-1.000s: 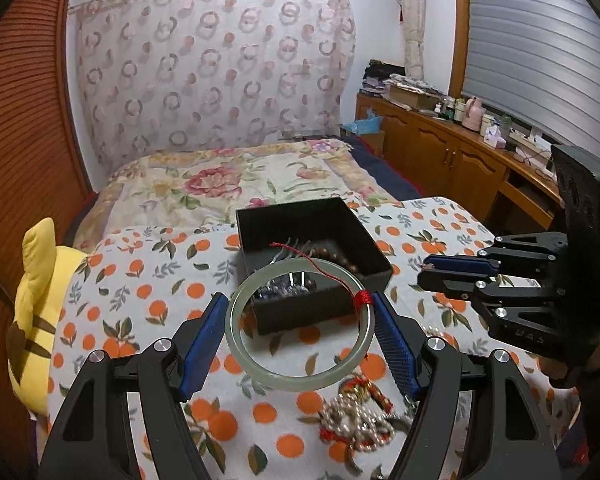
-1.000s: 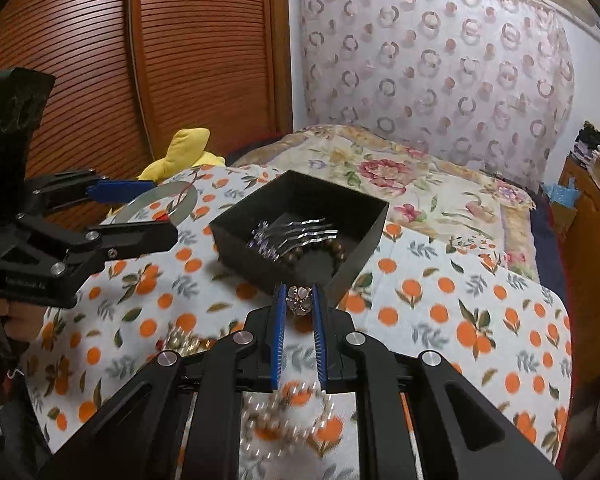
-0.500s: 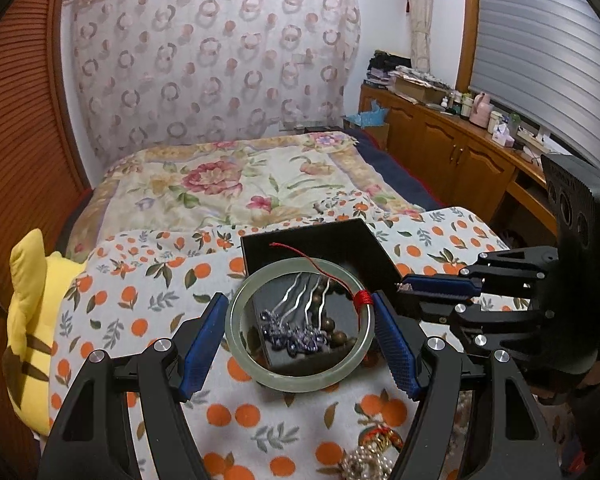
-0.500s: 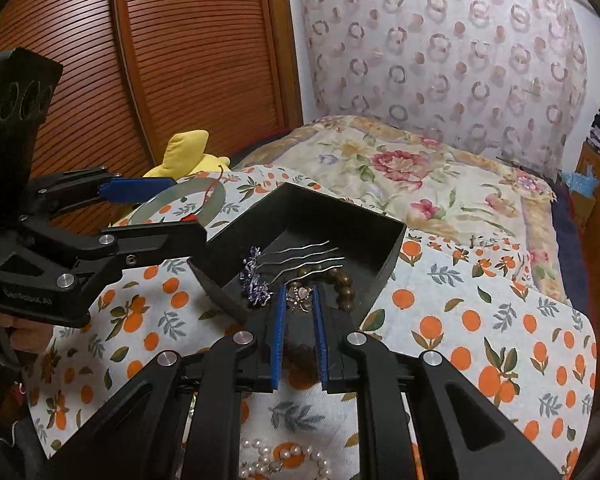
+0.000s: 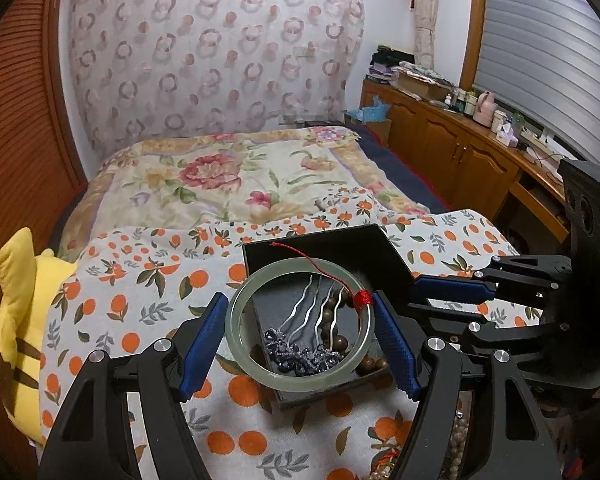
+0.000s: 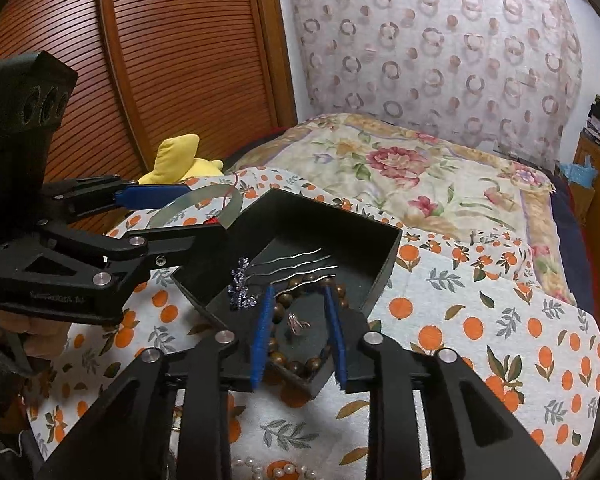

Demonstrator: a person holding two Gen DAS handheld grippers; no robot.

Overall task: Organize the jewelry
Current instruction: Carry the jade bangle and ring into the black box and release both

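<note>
Pale green jade bangle (image 5: 300, 324) clamped in left tongs (image 5: 300, 334) over black square box (image 6: 380, 256), right tongs (image 6: 298, 332) opening, small silver ring (image 6: 298, 322) loose btwn pads.

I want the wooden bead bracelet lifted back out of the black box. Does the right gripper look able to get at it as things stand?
Probably yes. The right gripper, jaws opening, hangs right over the wooden bead bracelet in the black box. Only the small brooch, loose between the pads, sits inside the loop.

Glossy translucent stone-like bangle (image 5: 300, 324), matt black box (image 6: 380, 264) (smooth-walled), polished wooden beads (image 6: 296, 364), printed cotton-like cloth (image 6: 480, 320).
</note>
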